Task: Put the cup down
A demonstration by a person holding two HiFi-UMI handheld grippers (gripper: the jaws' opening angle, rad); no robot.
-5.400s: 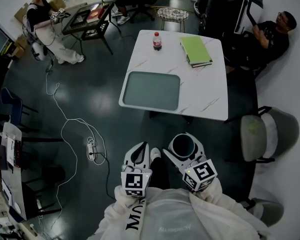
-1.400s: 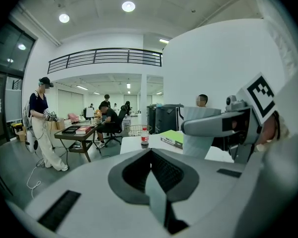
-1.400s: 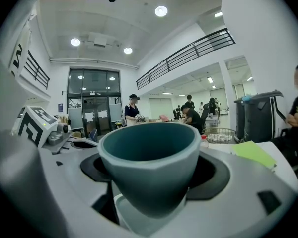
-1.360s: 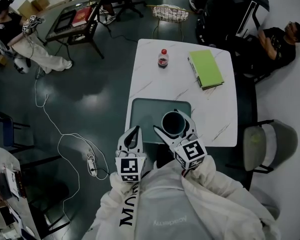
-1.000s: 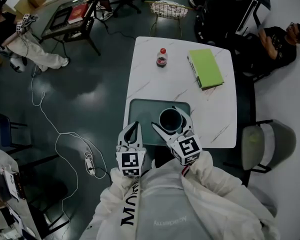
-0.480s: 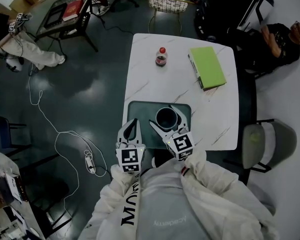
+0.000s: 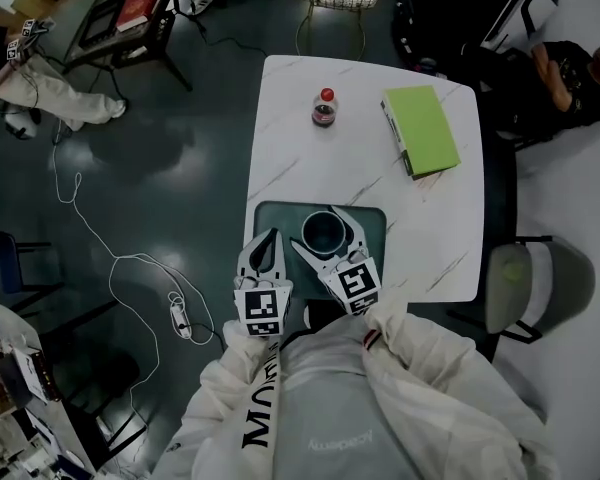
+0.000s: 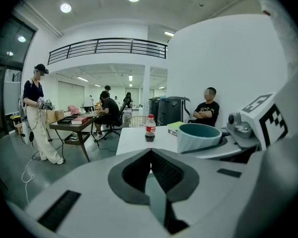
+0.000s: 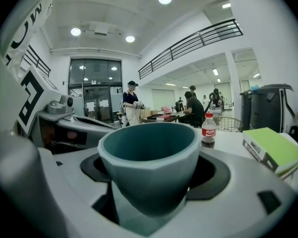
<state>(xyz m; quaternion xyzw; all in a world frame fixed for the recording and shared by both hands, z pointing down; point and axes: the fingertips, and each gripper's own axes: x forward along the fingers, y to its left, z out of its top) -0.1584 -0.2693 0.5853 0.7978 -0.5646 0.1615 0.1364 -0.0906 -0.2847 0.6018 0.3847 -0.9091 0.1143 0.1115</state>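
Right gripper view: a teal, faceted, matte cup (image 9: 149, 162) sits pinched between the black-padded jaws of the white plastic right gripper (image 7: 315, 228), over a dull grey-green rectangular tray (image 7: 270, 218) on the white marbled table (image 7: 430, 218). The left gripper (image 8: 150, 155) is pressed together, empty.

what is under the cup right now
The teal tray on the white table lies below the cup, which the right gripper holds. The cup and jaws cover the patch directly beneath, so whether its base touches the tray cannot be seen.
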